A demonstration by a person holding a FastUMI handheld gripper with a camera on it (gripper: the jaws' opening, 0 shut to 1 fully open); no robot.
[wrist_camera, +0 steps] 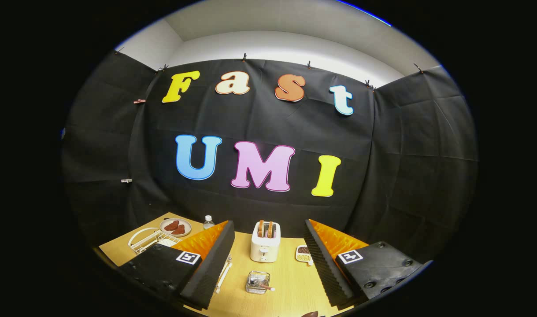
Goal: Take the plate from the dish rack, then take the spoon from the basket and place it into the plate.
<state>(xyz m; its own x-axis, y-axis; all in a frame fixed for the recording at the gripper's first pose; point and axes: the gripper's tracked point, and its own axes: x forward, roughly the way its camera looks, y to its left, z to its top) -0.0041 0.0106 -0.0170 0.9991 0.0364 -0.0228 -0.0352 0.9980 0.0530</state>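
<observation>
My gripper (268, 229) is open and held above a wooden table (290, 281), with nothing between its fingers. Between the fingers and close below stands a small wire basket (256, 281), and a spoon (265, 287) lies in it with its handle poking out to the right. A white wire dish rack (148, 240) stands beyond the left finger at the table's far left corner. I cannot tell whether a plate stands in it. Just behind the rack a round plate (175, 227) lies flat, holding brown pieces.
A white toaster (264, 246) with two slices in it stands ahead between the fingers. A small dish of beans (303, 254) sits to its right, against the right finger. A water bottle (209, 221) stands by the left fingertip. A white utensil (224, 273) lies along the left finger.
</observation>
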